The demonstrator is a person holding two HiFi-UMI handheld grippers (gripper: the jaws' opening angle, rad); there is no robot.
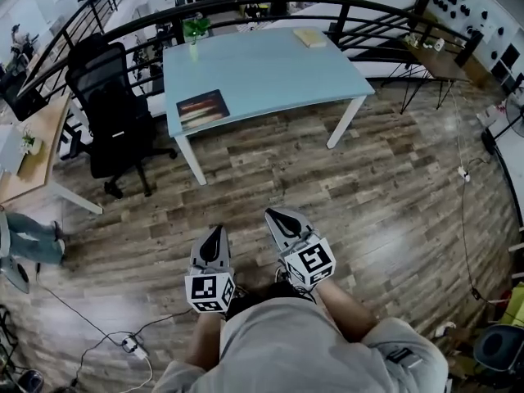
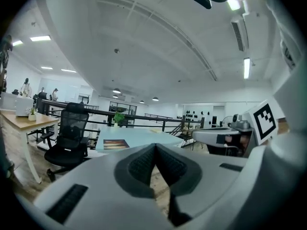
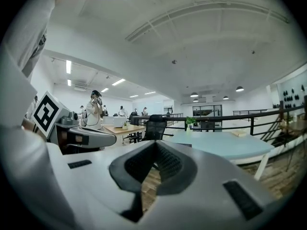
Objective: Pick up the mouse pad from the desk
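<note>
A dark mouse pad with a striped picture lies near the front left corner of the pale blue desk. It also shows in the left gripper view as the mouse pad on the desk. Both grippers hang over the wooden floor, well short of the desk. My left gripper is shut with nothing in it, and so is my right gripper. Jaw tips meet in the left gripper and right gripper views. The desk lies ahead there.
A black office chair stands left of the desk. On the desk are a small plant at the back left and a yellowish book at the back. A black railing runs behind. Cables and a power strip lie on the floor.
</note>
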